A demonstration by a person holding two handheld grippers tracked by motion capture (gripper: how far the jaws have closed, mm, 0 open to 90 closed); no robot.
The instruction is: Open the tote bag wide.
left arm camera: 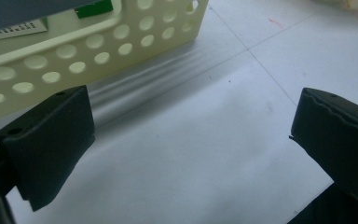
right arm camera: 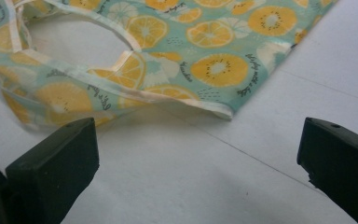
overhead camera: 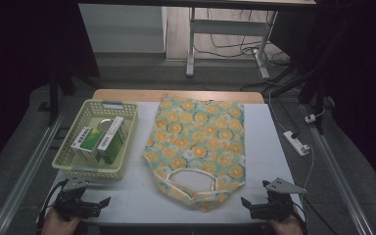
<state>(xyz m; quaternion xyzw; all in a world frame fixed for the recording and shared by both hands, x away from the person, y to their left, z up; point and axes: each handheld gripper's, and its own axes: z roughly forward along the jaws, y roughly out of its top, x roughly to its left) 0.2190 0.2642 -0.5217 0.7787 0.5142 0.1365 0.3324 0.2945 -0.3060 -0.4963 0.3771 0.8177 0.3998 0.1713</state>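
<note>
Along the counter's (overhead camera: 274,147) near edge both grippers rest low, one by each near corner: left gripper (overhead camera: 95,204) just in front of the basket (overhead camera: 129,142), right gripper (overhead camera: 248,204) just off the garment's (overhead camera: 198,142) near right corner. Jaws of both stand wide, nothing between them; bare counter shows between the pads in each gripper view.

Garment is an orange-slice print top on pale green, spread flat mid-counter, neck opening (overhead camera: 192,177) toward the near edge, hem at the far edge. Flat and square to the edges, likely laid out for folding. In the right gripper view the shoulder strap (right arm camera: 121,32) and the hemmed corner (right arm camera: 223,111) lie just ahead of the jaws, not touched.

Basket is yellow perforated plastic, at the counter's left side, near wall close to the left gripper, apart from the garment with a thin strip of counter between. Holds green-white boxes (overhead camera: 98,139) and a round tin (overhead camera: 106,124), so it looks parked out of the work zone.

Open room: a bare strip right of the garment up to the right edge, and a bare band along the near edge between the grippers. Left side tight because of the basket. Right gripper's approach to the garment's near corner looks unobstructed; the left one must cross in front of the basket corner (left arm camera: 186,28).
</note>
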